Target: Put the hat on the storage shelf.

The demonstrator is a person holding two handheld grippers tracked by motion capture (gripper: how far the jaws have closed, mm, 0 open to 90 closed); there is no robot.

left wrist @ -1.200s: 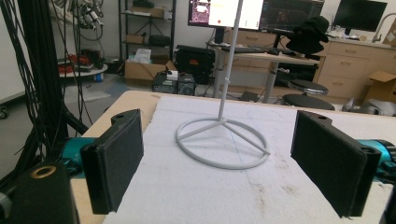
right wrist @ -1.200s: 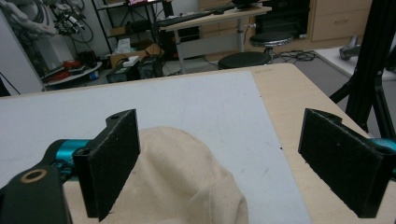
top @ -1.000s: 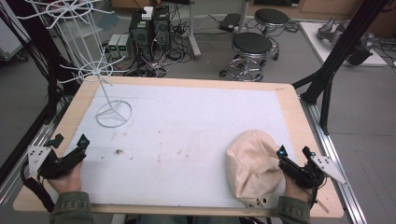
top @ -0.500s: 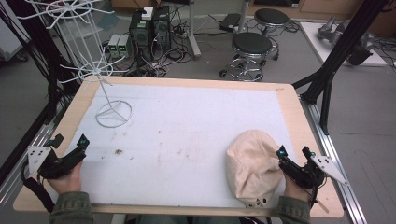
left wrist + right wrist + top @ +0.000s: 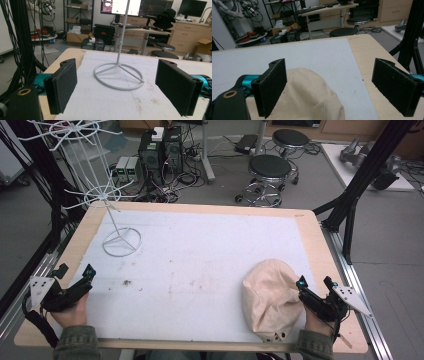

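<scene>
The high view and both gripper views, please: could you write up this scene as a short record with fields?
surface: wooden table topped with a white mat
cap: beige cloth cap lying on the mat at the near right
stand: white wire stand upright at the far left, ring base on the mat
left gripper: left gripper open, holding nothing, near left edge of the mat
right gripper: right gripper open, holding nothing, just right of the cap
marks: small brown stains on the mat
beyond table: stools and electronics on the floor
</scene>
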